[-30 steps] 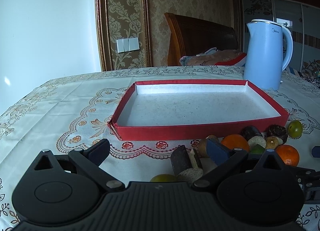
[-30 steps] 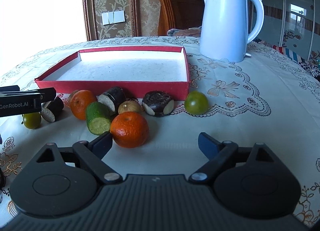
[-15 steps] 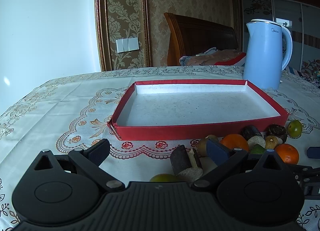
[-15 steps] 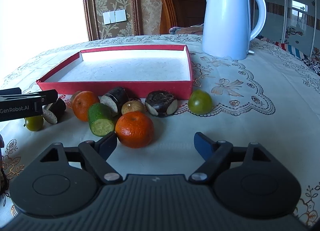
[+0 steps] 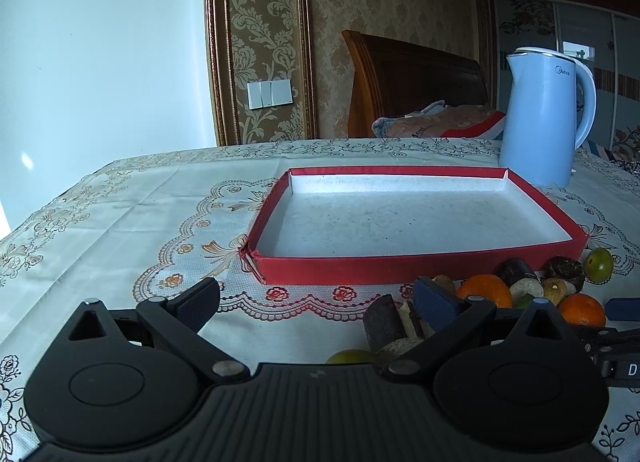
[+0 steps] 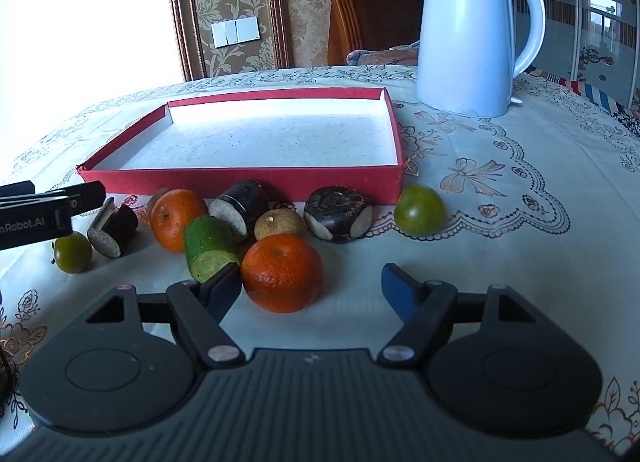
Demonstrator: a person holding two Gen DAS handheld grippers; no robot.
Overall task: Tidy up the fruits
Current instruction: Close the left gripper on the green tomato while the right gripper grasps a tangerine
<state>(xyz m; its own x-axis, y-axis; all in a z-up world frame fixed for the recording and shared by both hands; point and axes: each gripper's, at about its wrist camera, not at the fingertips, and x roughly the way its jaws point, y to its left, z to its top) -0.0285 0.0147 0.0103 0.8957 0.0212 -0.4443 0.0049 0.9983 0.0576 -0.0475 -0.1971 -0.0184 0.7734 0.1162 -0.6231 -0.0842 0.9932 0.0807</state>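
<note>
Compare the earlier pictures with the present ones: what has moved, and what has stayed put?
The right hand-held gripper has edged forward toward the near orange, jaws open, gripping nothing. The left hand-held gripper has barely moved, open too. The fruits, red tray and kettle have not moved.

— What sits ahead of the left gripper (image 5: pixel 316 296)?
— Its jaws gape over the tablecloth (image 5: pixel 120 213), facing the red tray (image 5: pixel 400 262).
— And the fruit?
— Bunched at the tray's near right corner (a dark cut piece (image 5: pixel 386 326) beside the right finger (image 5: pixel 434 302)); oranges (image 5: pixel 484 290) beyond.
</note>
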